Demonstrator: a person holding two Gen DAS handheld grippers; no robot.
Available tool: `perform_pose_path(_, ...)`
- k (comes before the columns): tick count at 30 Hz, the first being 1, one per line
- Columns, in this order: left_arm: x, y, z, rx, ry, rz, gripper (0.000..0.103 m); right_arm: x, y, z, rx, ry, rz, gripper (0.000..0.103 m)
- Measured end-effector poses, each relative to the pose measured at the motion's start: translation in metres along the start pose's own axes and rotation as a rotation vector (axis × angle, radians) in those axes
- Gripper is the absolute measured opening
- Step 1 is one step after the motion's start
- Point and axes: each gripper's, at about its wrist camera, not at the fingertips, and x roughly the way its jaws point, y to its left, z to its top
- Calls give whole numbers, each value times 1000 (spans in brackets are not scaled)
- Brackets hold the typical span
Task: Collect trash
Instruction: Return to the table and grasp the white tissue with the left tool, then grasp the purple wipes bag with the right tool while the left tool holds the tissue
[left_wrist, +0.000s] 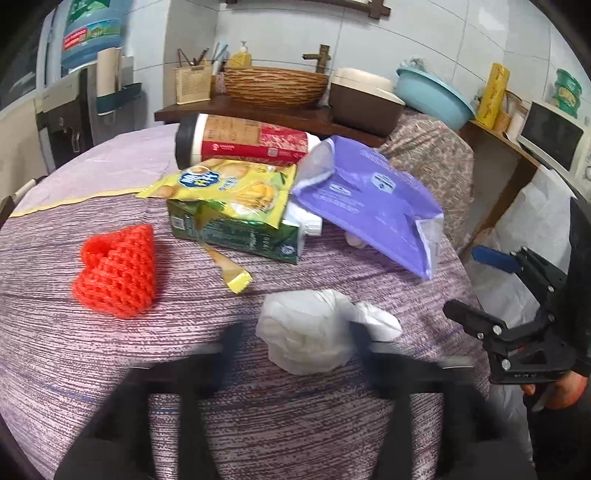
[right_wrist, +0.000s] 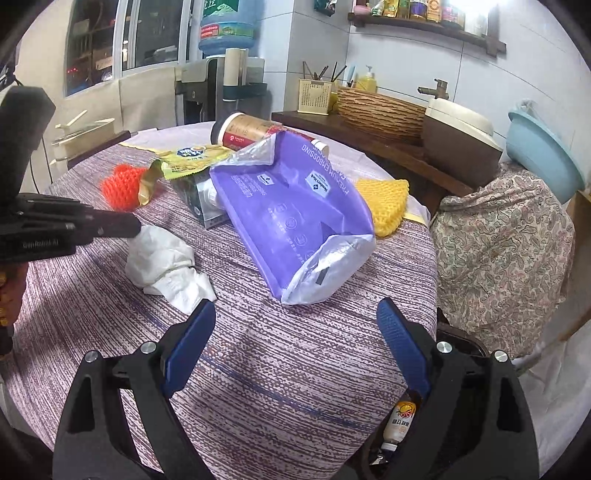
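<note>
A crumpled white tissue (left_wrist: 306, 332) (right_wrist: 162, 258) lies on the purple striped tablecloth (left_wrist: 74, 369). It sits between the blurred fingers of my left gripper (left_wrist: 297, 345), which is open and not pressing on it. Behind it are a purple plastic bag (left_wrist: 373, 206) (right_wrist: 295, 210), a yellow snack packet (left_wrist: 229, 188) on a green carton (left_wrist: 240, 232), a tipped cup with a red label (left_wrist: 243, 142) and a red foam net (left_wrist: 118, 273). My right gripper (right_wrist: 297, 332) is open and empty at the table's near right edge, just short of the purple bag.
A yellow foam net (right_wrist: 388, 203) lies behind the purple bag. A small bottle with an orange label (right_wrist: 400, 424) sits in a dark container below the table edge. A white sack (left_wrist: 517, 240) hangs at the right. A wooden counter holds a wicker basket (left_wrist: 273, 85).
</note>
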Motion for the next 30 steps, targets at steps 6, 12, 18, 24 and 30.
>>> perform_pose_path(6,19,-8,3,42,50,-2,73,3,-2,0,6,9,-8,88)
perform_pose_path(12,36,-15,-5,82,100,-11,43,3,-10,2,24,6,-24,88)
perform_pose_path(18,28,-9,-6,55,81,-44,18,11,-8,8,15,10,-15,88)
perform_pose_path(24,5,-3,-3,33,16,-32,17,24,6,16,-26,21,4,88)
perform_pose_path(30,-14,9,-3,7,-20,-12,17,42,18,30,-88,32,-36,88)
